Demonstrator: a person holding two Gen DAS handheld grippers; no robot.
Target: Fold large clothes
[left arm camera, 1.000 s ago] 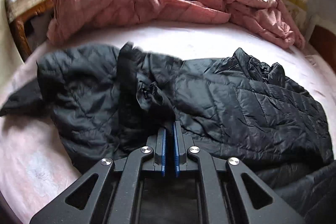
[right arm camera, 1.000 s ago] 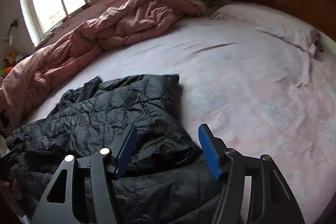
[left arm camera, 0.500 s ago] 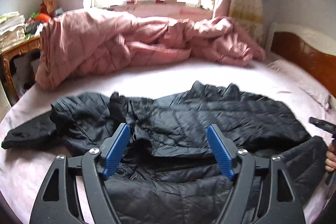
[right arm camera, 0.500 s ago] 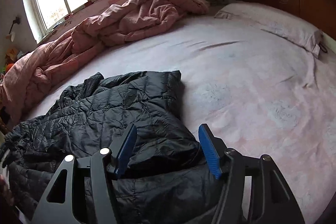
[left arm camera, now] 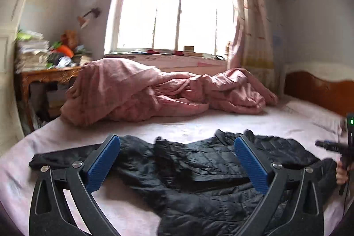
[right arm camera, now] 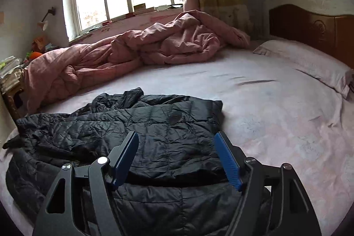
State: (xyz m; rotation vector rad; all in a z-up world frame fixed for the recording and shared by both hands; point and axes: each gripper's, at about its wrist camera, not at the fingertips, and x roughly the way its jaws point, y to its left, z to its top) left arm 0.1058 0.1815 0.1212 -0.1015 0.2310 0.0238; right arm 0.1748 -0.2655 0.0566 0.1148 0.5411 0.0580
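A black quilted jacket (left arm camera: 199,171) lies spread on the pink bed sheet, partly folded over itself. My left gripper (left arm camera: 177,158) hangs above its near edge, jaws opening wide, with nothing pressed between the blue pads. In the right wrist view the jacket (right arm camera: 159,125) fills the lower left. My right gripper (right arm camera: 177,154) hovers over its right part, jaws opening, pads clear of the cloth. At the right edge of the left wrist view a hand (left arm camera: 341,174) grips the other gripper's handle.
A crumpled pink quilt (left arm camera: 154,92) lies along the far side of the bed under the window. A pillow (right arm camera: 309,61) and wooden headboard (right arm camera: 309,25) stand at the right. A cluttered wooden table (left arm camera: 44,74) is at the left. Bare sheet (right arm camera: 276,114) stretches right of the jacket.
My left gripper let go of the jacket fold, opened wide, rose and tilted up toward the window. The right gripper opened slightly wider and shifted a little.
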